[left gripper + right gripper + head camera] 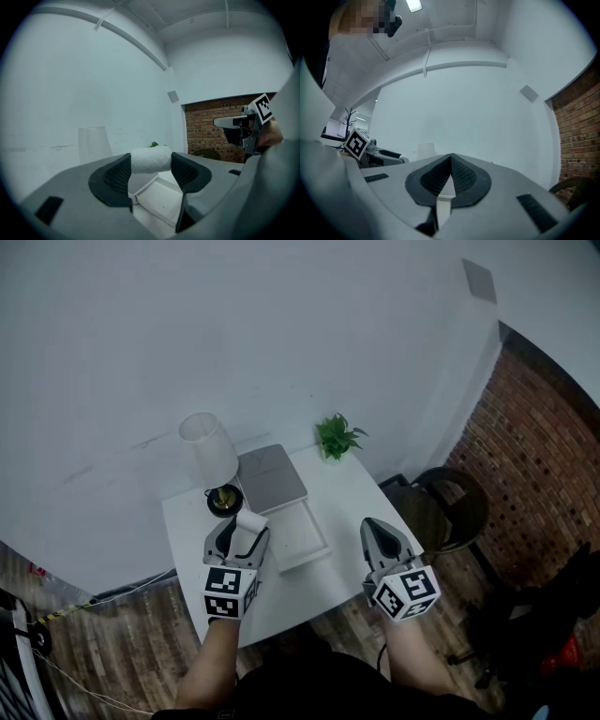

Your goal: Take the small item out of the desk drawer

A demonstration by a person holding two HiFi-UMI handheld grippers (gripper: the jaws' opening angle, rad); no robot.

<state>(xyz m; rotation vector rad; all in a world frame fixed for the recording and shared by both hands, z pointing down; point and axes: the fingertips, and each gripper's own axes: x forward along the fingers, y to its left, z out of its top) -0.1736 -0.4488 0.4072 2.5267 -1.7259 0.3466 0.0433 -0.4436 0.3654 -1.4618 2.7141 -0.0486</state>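
The roll (pixel 150 160) looks light, soft and easily crushed, so a gentle end-to-end hold suits it. The left gripper (pixel 246 529) clamps it that way, just above the open drawer (pixel 309 545) on the desk (pixel 352 493). The right gripper (pixel 450 161) has its jaws together, empty. I count one roll, one drawer, one lamp (pixel 211 454) and one plant (pixel 336 435).

left tool (pixel 242 534): grips white roll (pixel 251 520) | drawer (pixel 302 536): open

From my head view, the left tool (pixel 246 534) covers the near-left corner of the drawer (pixel 305 529). In the left gripper view the white roll (pixel 150 159) hides most of the plant (pixel 153 145); I see only leaf tips.
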